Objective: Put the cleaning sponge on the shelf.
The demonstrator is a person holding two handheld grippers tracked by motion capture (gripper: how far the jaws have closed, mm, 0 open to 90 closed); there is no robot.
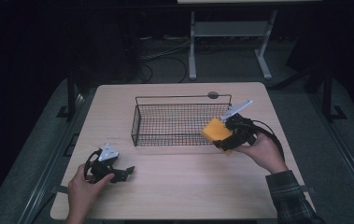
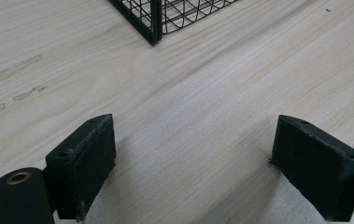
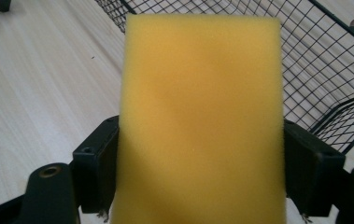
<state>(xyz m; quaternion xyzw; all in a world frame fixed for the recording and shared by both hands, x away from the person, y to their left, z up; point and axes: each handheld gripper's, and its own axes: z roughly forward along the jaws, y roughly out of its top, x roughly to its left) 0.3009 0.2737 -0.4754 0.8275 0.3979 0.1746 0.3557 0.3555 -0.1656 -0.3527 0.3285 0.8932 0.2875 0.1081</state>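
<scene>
A yellow sponge [image 1: 215,130] hangs at the near right corner of the black wire basket [image 1: 139,122], pinched by my right gripper [image 1: 226,137]. In the right gripper view the yellow sponge [image 3: 200,116] stands between both black pads [image 3: 97,172], with the wire basket [image 3: 333,70] just beyond it. My left gripper [image 1: 125,172] rests low on the table at the front left, held by a hand. Its jaws stand wide apart in the left gripper view, left gripper [image 2: 188,172], with only bare wood between them and a corner of the basket [image 2: 155,23] ahead.
The light wooden table [image 1: 179,196] has open surface in front of the basket. A small round grey disc [image 1: 213,95] lies behind the basket's far right corner. Dark floor, cables and a white table frame [image 1: 192,46] lie beyond the far edge.
</scene>
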